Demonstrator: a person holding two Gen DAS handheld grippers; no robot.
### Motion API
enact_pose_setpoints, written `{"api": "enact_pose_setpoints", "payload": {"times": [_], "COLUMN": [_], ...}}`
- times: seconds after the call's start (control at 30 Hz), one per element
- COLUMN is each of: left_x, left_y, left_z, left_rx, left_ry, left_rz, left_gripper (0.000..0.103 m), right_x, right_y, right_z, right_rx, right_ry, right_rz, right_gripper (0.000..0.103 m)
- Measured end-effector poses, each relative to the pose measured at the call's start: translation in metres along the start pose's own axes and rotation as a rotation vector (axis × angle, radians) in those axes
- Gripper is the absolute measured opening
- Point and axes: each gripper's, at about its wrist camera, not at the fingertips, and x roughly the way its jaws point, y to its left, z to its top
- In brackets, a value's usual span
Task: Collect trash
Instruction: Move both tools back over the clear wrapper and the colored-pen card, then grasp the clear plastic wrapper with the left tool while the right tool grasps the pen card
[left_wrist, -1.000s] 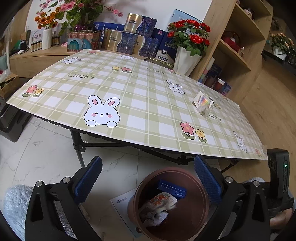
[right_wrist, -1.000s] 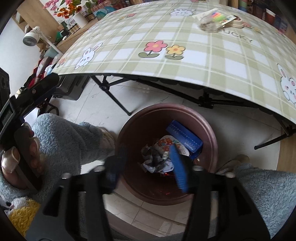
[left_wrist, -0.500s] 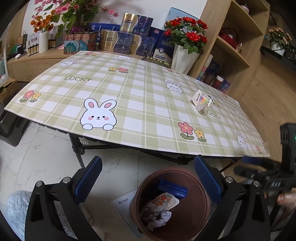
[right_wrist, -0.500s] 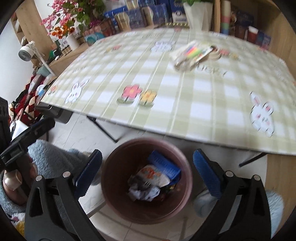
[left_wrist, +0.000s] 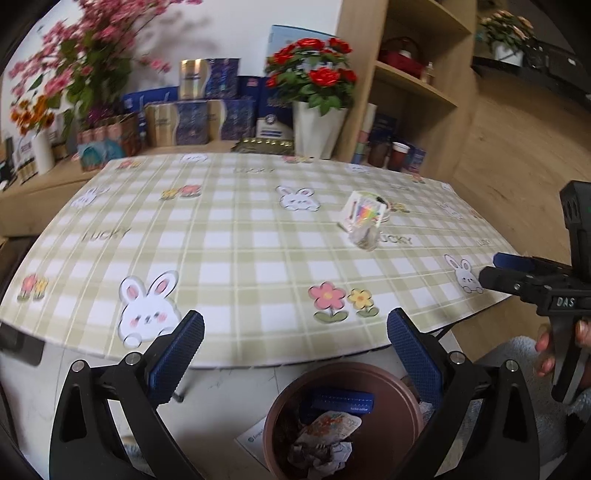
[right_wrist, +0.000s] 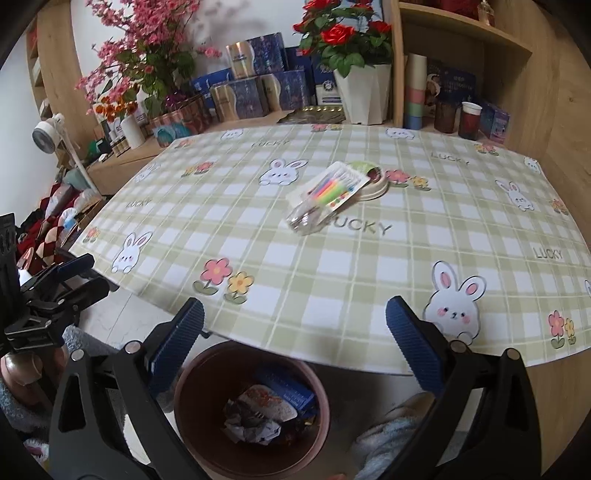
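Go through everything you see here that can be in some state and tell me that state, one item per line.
left gripper: open, nothing between the jaws.
right gripper: open, empty.
trash bin: upright on the floor beside the table edge, partly filled.
blue box: inside the bin.
crumpled paper: inside the bin.
clear marker packet: lying flat on the table, leaning on a round lid.
round lid: lying on the table, partly covered by the packet.
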Motion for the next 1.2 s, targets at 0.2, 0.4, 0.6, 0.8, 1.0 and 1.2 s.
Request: {"api": "enact_pose_setpoints", "payload": {"times": [0.2, 0.4, 0.6, 0.8, 1.0, 1.2], "left_x": [0.014, 0.030, 0.051, 0.079, 0.119, 0.166], "left_y": [-0.013, -0.022, -0.036, -0.052, -0.067, -0.078], "left_z": [0.012, 0.022, 0.033, 0.046, 0.060, 0.075], "left_rx": [0.040, 0.058, 0.093, 0.155, 0.200, 0.221], "left_ry": [0.006, 0.019, 0.052, 0.088, 0.149, 0.217], "left_rz": [-0.024, -0.043, -0.067, -0.097, -0.155, -0.187], "left_gripper": [0.097, 0.097, 0.097, 0.097, 0.097, 0.081], "right_x": [0.003, 0.012, 0.021, 0.036, 0.049, 0.058], "right_y": [-0.024, -0.042, -0.057, -0.076, -0.092, -0.107], "right_z": [0.004, 0.006, 0.010, 0.013, 0.020, 0.025], "right_rx": [0.065, 0.098, 0.096, 0.124, 0.160, 0.208], "right_ry": [-0.018, -0.011, -0.001, 0.028, 0.026, 0.006], "right_rz": [0.003, 0.003, -0.041, -0.061, -0.042, -0.045], "right_gripper": [0.097, 0.097, 0.097, 0.097, 0.097, 0.097]}}
